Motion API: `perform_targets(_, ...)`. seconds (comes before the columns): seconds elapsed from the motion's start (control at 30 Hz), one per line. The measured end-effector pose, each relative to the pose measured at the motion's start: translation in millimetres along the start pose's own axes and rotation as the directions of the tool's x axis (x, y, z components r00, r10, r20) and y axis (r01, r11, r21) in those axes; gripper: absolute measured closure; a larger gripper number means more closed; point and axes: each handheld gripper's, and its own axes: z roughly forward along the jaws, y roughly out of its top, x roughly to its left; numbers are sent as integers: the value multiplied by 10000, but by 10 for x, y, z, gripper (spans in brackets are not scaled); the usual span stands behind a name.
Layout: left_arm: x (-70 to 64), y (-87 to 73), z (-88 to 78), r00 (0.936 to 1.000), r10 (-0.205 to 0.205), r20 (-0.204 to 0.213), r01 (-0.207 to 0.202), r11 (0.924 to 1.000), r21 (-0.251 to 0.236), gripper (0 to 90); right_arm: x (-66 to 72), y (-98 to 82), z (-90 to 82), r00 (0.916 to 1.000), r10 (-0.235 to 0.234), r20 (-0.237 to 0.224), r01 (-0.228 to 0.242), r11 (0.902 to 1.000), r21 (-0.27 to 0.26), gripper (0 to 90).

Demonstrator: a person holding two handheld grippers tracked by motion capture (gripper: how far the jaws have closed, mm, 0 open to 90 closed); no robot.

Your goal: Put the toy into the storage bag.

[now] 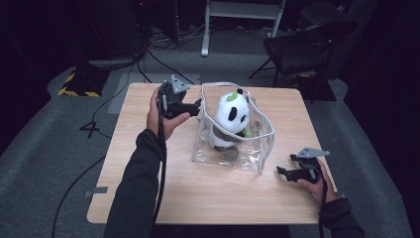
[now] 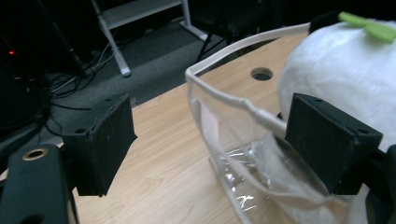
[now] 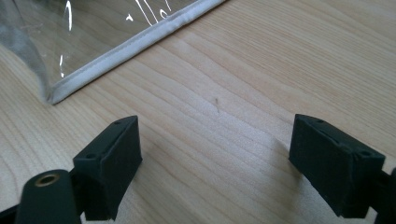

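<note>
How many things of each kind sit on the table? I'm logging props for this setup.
Plush panda: 1
Clear plastic bag: 1
Handheld grippers: 2, the left gripper at the bag's rim and the right gripper beside the bag
Total: 4

The person is wearing dark long sleeves (image 1: 133,193) reaching down to both wrists. Each hand's tool is showing matte black: the left tool (image 1: 197,106) and the right tool (image 1: 283,171) are each carrying a grey three-cornered plate on top, trailing a black cable, and ending in blocky, screw-dimpled pads (image 2: 105,140).
</note>
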Motion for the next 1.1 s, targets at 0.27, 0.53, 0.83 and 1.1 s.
perform_targets(0.27,127,-122,-62,9992,29,-401,-24,9999,133,160,0,0,0,10000,2,1,-2,10000,1,167)
perform_targets(0.53,241,-279,-119,9981,-45,-612,64,9995,320,160,0,0,0,10000,0,2,0,10000,1,167)
perform_targets(0.83,284,-405,-141,9969,52,-788,-1,9979,646,160,1,0,0,10000,6,0,-6,10000,5,167)
perform_targets(1.1,269,-527,-130,9971,205,-737,-140,9961,876,159,1,0,0,10000,6,1,-6,10000,7,166)
